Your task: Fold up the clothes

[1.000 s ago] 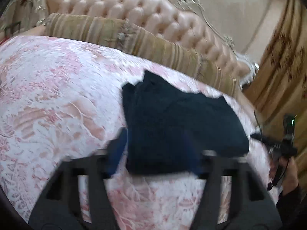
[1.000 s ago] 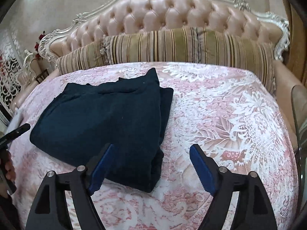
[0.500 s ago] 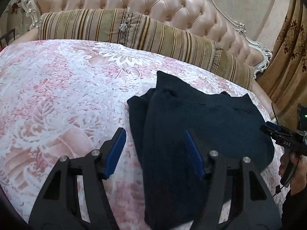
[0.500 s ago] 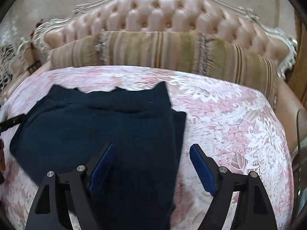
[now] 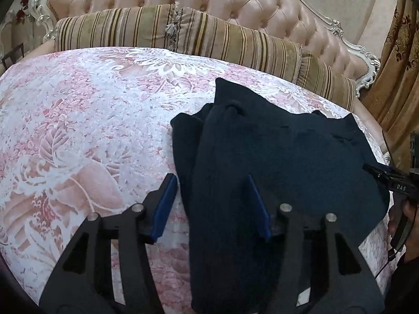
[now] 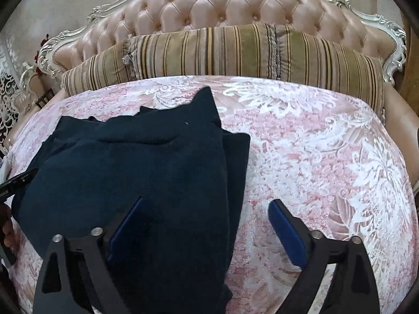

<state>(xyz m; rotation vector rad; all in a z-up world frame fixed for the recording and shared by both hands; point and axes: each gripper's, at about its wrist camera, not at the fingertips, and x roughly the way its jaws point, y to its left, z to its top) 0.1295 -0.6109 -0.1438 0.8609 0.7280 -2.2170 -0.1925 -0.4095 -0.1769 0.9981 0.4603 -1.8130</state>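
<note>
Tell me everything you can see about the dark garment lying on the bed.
The dark navy garment looks like a thick, soft knit. It lies partly folded on the pink and white bedspread, layered edges stacked along one side and a pointed corner aimed at the striped bolster. A few shallow creases cross its top. The closing left gripper and opening right gripper each straddle one of its side edges, pads not yet pressing on the cloth.

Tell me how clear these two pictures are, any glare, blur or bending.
Left wrist view: sharp, fisheye bows the striped pillow, dark vignette in the corners. Right wrist view: sharp too, soft glare on the tufted headboard, dark garment shows little fold detail.
</note>
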